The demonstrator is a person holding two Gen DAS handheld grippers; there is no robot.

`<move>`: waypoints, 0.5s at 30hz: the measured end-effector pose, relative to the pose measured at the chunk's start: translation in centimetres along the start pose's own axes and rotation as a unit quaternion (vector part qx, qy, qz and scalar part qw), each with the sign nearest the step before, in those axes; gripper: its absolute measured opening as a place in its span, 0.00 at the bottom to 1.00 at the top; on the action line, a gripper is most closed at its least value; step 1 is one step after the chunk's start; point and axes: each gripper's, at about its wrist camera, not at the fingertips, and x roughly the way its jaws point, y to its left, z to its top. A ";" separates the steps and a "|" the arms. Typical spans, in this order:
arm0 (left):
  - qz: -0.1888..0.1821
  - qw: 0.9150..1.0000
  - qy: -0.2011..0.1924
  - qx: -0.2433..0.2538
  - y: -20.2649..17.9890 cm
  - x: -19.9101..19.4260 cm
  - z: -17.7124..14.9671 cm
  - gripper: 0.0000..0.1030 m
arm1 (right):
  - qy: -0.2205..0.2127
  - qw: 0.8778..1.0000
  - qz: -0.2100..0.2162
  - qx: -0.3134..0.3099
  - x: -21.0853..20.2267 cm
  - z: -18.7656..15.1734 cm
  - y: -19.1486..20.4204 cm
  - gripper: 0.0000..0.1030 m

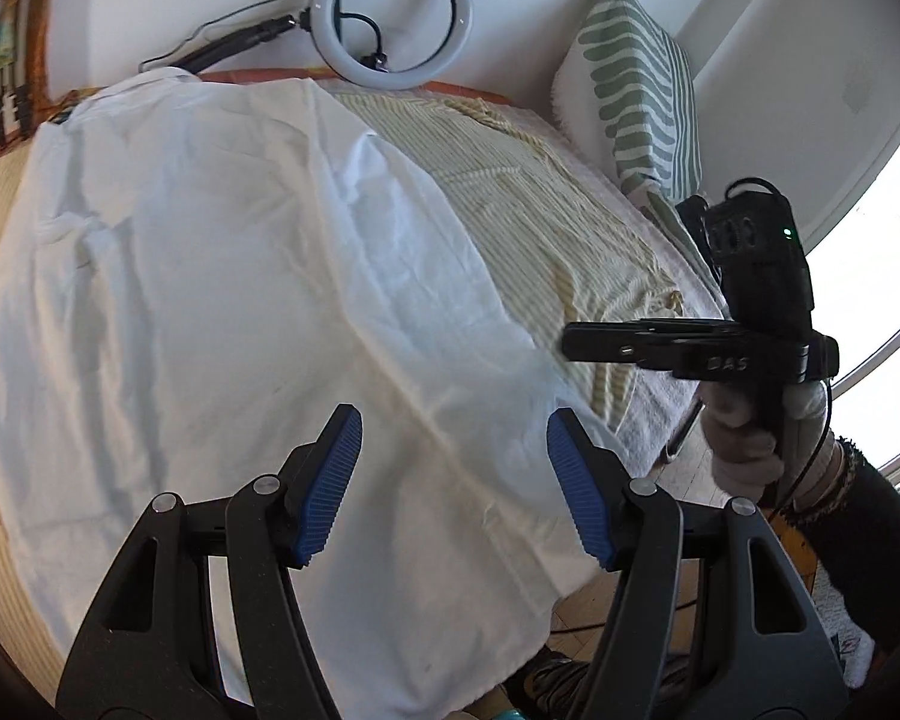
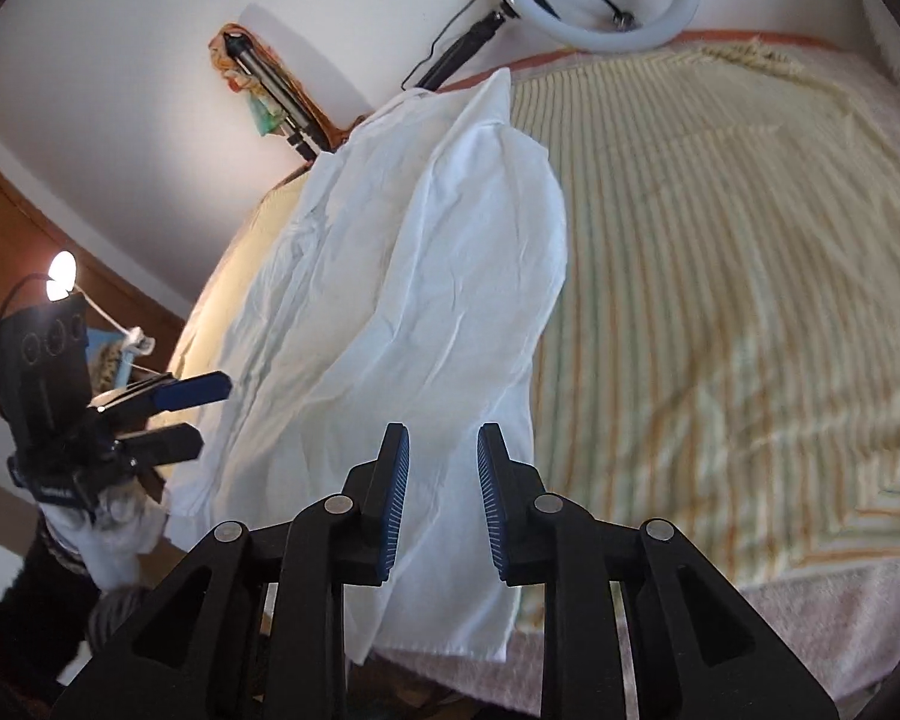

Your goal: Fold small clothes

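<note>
A white garment (image 1: pixel 210 240) lies spread flat along a bed, one long edge folded over onto itself (image 2: pixel 420 270). My left gripper (image 1: pixel 455 420) hovers open over its near end, with only cloth showing below the blue pads (image 1: pixel 330 480). My right gripper (image 2: pixel 442 432) stands open by a narrow gap above the garment's near corner, nothing pinched between its pads. From the left wrist view, the right gripper (image 1: pixel 567 343) is side-on just past the garment's right edge, held by a gloved hand (image 1: pixel 744 444). The left gripper (image 2: pixel 213 414) shows open at the cloth's left edge.
A yellow striped blanket (image 2: pixel 720 270) covers the bed, with a pink towel (image 2: pixel 810 606) along its near edge. A ring light (image 1: pixel 393 12) leans on the wall behind. A green patterned pillow (image 1: pixel 636 78) stands at the far right, and wood floor (image 1: pixel 582 606) shows below the bed edge.
</note>
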 end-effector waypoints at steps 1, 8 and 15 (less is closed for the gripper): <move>0.002 1.000 0.005 0.004 -0.4 0.6 0.4 0.64 | 0.004 1.000 -0.005 0.002 0.6 0.3 0.0 0.21; 0.097 0.992 0.053 0.062 -1.2 4.4 0.6 0.64 | 0.019 0.999 -0.021 -0.016 2.7 0.6 0.4 0.05; 0.210 0.973 0.054 0.074 2.0 3.0 -2.1 0.64 | -0.003 1.000 -0.027 -0.008 1.3 0.6 0.8 0.05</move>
